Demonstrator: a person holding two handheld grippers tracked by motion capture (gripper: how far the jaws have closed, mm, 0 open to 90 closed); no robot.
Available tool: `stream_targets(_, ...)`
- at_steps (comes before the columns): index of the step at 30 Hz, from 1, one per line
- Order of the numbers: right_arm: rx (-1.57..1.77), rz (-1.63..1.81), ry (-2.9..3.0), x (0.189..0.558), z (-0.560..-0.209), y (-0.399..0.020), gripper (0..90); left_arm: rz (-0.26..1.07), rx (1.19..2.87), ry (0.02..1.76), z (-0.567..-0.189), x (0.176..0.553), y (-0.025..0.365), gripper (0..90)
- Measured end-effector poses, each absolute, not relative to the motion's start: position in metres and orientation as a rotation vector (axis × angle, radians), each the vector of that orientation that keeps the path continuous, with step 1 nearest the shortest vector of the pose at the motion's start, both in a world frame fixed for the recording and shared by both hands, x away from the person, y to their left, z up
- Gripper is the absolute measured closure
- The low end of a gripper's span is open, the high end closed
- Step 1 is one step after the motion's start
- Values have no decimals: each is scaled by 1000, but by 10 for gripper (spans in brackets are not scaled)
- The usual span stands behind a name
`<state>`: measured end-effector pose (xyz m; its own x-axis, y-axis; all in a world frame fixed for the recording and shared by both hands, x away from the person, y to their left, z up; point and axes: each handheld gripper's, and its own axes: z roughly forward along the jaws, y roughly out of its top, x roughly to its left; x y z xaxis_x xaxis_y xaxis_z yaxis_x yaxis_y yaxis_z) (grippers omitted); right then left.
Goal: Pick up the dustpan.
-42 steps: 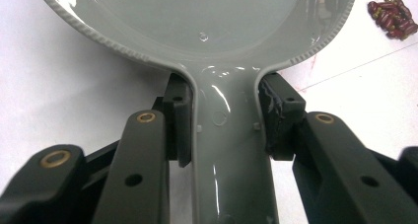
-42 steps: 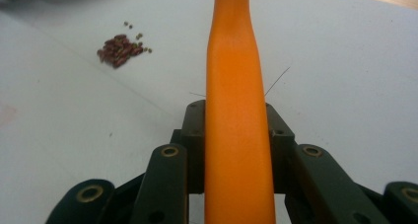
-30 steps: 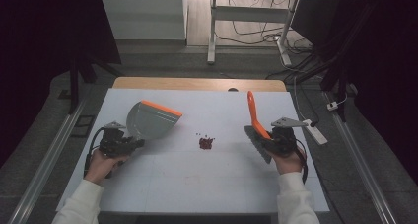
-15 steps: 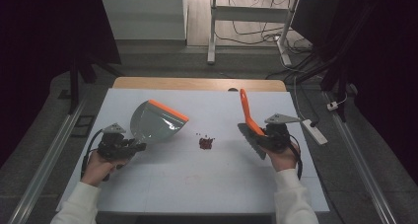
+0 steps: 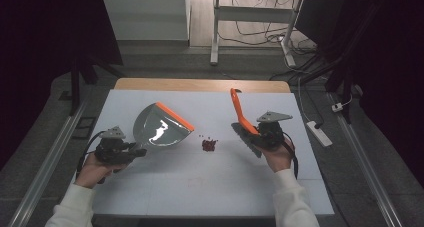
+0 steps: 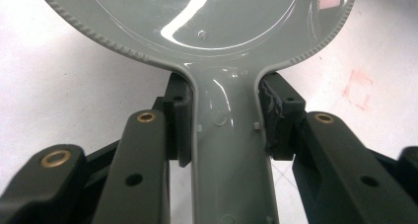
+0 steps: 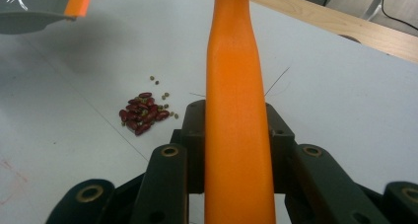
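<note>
1. A grey dustpan (image 5: 161,128) with an orange edge is being held by the left gripper (image 5: 131,150) on the left side of the white table (image 5: 165,187).
2. In the left gripper view, the dustpan's grey handle (image 6: 229,150) is being squeezed between the two black jaws, one pad (image 6: 180,120) pressing on each side, so the jaws are closed on it.
3. The pan is being tipped, with its orange edge pointing toward the middle of the table.
4. An orange brush (image 5: 239,112) is being held by the right gripper (image 5: 252,134) on the right side of the table.
5. In the right gripper view, the orange brush handle (image 7: 236,115) is being gripped tight between the black jaws and is sticking out past them.
6. A little pile of red beans (image 5: 208,145) is lying on the table between the dustpan and the brush, touching neither.
7. A few tiny green bits (image 7: 158,81) are lying just beside the pile.
8. In the right gripper view, the beans are being seen to the left of the brush handle, with the dustpan's orange edge (image 7: 79,1) farther off.
</note>
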<state>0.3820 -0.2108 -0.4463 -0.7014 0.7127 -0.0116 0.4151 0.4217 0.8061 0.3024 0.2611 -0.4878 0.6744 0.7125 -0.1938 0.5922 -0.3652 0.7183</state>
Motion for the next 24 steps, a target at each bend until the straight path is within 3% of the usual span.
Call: stream_targets(24, 948, 1169, 2361, 393, -454, -189, 701, 134, 2208, 923, -491, 301, 262, 620)
